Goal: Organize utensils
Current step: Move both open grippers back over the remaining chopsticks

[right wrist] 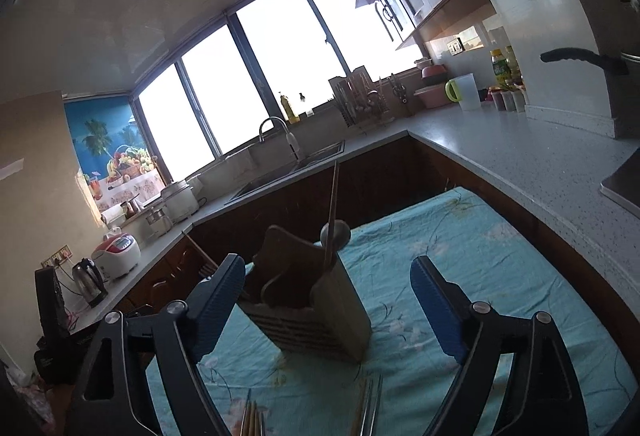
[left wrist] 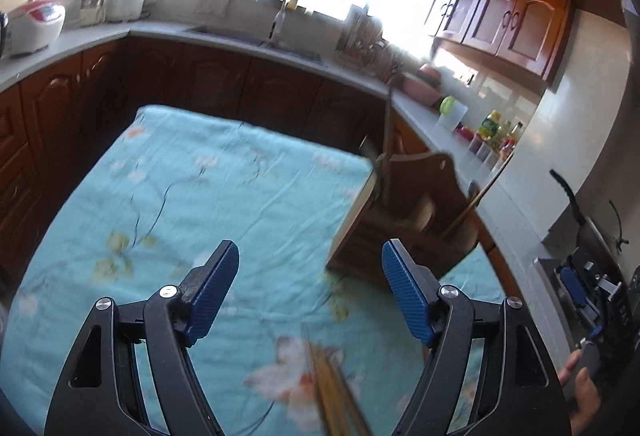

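Utensils are sitting in two places: some standing in a wooden holder [right wrist: 310, 300], some lying loose on the surface [left wrist: 192, 195] under a teal floral cloth [right wrist: 472, 256].

Left wrist view, left to right:
- left claw [left wrist: 310, 290] is hovering over the cloth, jaws spread wide, gripping nothing.
- Blurred bundle of chopsticks [left wrist: 336, 388] is lying on the cloth between the jaws, at the bottom edge of the view.
- Holder is sitting near the cloth's right edge, just past the right blue pad, with thin sticks and a rounded utensil head poking out. Motion blur; can't tell exact types.
- Far right: right claw is showing side-on with the person's hand [left wrist: 580, 380] below it.

Right wrist view, left to right:
- right claw [right wrist: 328, 300] is also gaping wide, holding nothing, pointing at the holder.
- Holder is standing upright on the cloth, centred between the jaws, slotted front face toward the camera.
- One long stick [right wrist: 333, 203] is standing up out of it, with a round spoon-like head [right wrist: 335, 234] beside it.
- Two groups of loose utensils are lying on the cloth at the bottom edge: chopstick ends [right wrist: 252, 418] left of centre, metallic ones [right wrist: 372, 408] right of centre. Both are apart from the holder.
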Demonstrator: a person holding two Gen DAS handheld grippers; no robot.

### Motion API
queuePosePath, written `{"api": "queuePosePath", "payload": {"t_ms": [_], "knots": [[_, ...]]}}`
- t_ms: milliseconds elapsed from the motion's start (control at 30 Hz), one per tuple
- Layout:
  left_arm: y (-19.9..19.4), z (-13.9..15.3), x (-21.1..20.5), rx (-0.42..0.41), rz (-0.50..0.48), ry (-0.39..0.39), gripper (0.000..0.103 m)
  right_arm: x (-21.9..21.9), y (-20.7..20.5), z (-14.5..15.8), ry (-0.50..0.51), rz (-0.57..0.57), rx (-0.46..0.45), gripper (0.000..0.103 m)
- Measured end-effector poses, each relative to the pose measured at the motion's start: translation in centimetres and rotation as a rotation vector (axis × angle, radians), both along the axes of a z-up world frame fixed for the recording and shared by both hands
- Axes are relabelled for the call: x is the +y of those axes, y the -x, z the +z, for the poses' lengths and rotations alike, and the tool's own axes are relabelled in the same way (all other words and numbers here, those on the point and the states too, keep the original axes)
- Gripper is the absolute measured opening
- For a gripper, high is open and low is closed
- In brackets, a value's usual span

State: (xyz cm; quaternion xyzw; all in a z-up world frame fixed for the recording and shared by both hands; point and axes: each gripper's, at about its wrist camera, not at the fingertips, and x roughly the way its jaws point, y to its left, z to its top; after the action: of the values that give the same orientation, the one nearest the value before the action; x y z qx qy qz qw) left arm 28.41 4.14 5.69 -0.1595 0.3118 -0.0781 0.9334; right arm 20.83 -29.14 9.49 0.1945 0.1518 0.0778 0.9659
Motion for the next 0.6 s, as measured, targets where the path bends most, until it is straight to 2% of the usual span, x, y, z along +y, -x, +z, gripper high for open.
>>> {"api": "queuePosePath", "payload": {"t_ms": [167, 367, 600], "knots": [[2.7, -3.5, 0.7, 0.084, 0.006, 0.014, 0.076, 0.1, 2.2, -2.8, 0.033, -0.001, 0.076, 0.087], [4.7, -6.3, 0.3, 0.16, -0.003, 0.01, 0.076, 0.3, 4.0, -5.8, 0.055, 0.005, 0.154, 0.087], [5.3, -7.5, -0.2, 0.19, -0.015, -0.006, 0.075, 1.0, 4.0, -7.6, 0.066, 0.025, 0.212, 0.086]]}}
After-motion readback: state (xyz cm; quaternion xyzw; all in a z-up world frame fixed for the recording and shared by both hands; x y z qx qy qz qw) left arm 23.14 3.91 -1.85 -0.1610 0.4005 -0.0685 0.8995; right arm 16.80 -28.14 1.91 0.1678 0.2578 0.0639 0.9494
